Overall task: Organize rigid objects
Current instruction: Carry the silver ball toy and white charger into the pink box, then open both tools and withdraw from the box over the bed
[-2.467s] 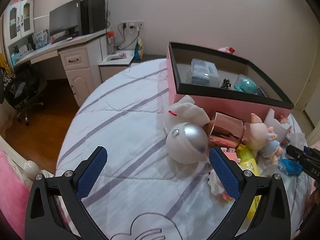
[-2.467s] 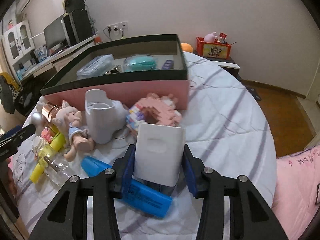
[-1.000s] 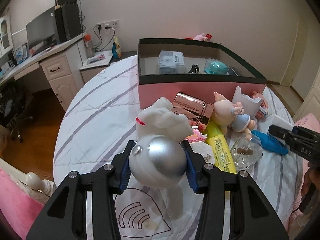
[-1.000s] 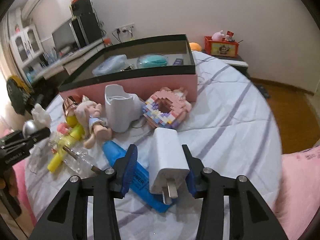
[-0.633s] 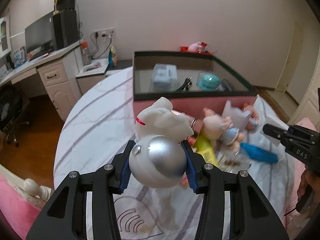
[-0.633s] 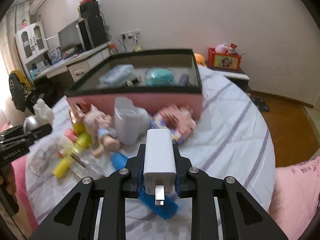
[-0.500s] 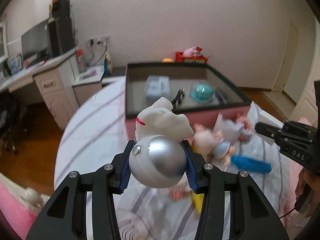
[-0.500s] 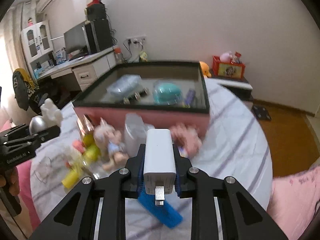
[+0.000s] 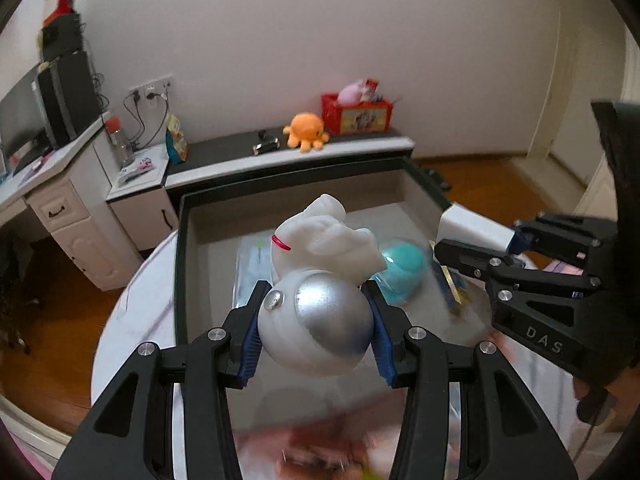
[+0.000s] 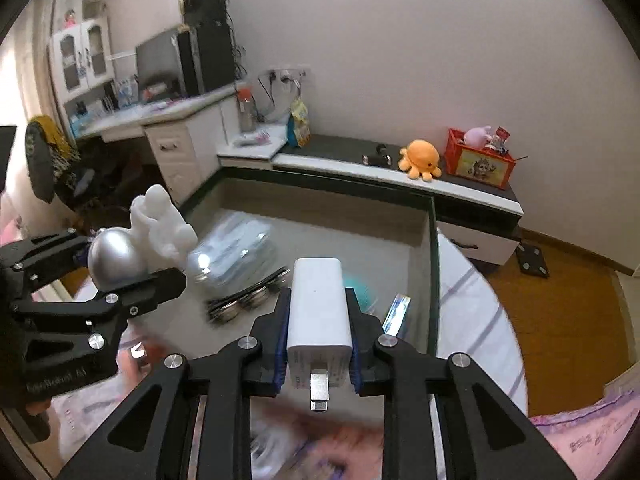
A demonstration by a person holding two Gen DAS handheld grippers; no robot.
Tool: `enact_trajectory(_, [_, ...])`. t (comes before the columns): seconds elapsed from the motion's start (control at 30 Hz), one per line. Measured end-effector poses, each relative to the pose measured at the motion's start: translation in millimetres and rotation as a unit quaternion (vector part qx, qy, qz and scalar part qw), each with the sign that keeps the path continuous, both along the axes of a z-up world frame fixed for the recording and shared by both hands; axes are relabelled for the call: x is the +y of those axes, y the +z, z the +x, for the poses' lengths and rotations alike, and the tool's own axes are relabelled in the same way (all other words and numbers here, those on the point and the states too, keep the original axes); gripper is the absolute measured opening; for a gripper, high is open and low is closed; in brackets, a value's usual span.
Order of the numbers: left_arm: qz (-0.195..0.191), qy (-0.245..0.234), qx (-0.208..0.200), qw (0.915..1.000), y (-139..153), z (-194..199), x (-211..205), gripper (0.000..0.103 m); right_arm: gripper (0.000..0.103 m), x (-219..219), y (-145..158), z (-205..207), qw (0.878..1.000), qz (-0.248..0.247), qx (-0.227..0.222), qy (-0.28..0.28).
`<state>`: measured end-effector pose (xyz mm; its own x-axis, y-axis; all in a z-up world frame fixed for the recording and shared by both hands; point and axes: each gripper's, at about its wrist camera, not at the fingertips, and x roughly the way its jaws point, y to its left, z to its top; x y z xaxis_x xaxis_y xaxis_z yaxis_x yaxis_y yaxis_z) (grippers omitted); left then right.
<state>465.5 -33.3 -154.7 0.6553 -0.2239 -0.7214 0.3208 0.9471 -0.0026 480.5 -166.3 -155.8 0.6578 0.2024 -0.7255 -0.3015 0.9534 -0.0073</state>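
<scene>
My left gripper (image 9: 316, 330) is shut on a white figurine with a silver ball base (image 9: 316, 322), held in the air over the open pink box (image 9: 182, 264). The same figurine (image 10: 120, 252) shows at the left of the right wrist view. My right gripper (image 10: 318, 340) is shut on a white charger plug (image 10: 318, 308), its metal prong toward the camera, also above the box (image 10: 432, 272). From the left wrist view that charger (image 9: 472, 230) hangs at the box's right side. Inside the box lie a clear plastic case (image 10: 236, 256), a teal round thing (image 9: 402, 270) and small metal pieces (image 10: 244, 300).
The box stands on a white striped bed cover (image 10: 468, 312). Blurred toys lie near the bottom edge (image 10: 320, 440). Behind the box runs a low cabinet (image 10: 400, 176) with an orange octopus plush (image 10: 420, 158) and a red crate (image 10: 480, 158); a white desk (image 10: 176, 136) stands at the left.
Both grippers have risen and moved forward from above the toy pile to over the open box, each carrying its object. The right gripper's grip on the charger turned narrower early on.
</scene>
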Motion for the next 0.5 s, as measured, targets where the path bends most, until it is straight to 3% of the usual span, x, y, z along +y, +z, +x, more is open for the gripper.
enact_trajectory(0.2, [0.045,-0.001,0.054,0.9975,-24,67,-32,0.047,0.024,-7,-23,66,0.998,-0.02,0.058,-0.016])
enact_trajectory(0.3, [0.048,-0.001,0.08,0.9957,-39,87,-40,0.047,0.024,-9,-36,85,0.996,-0.032,0.085,-0.021])
enact_trajectory(0.4, [0.067,0.006,0.077,0.9947,-45,95,-46,0.046,0.024,-13,-43,96,0.994,-0.031,0.104,-0.025])
enact_trajectory(0.5, [0.047,0.01,0.086,0.9952,-42,97,-45,0.049,0.025,-17,-47,99,0.992,-0.042,0.11,-0.036])
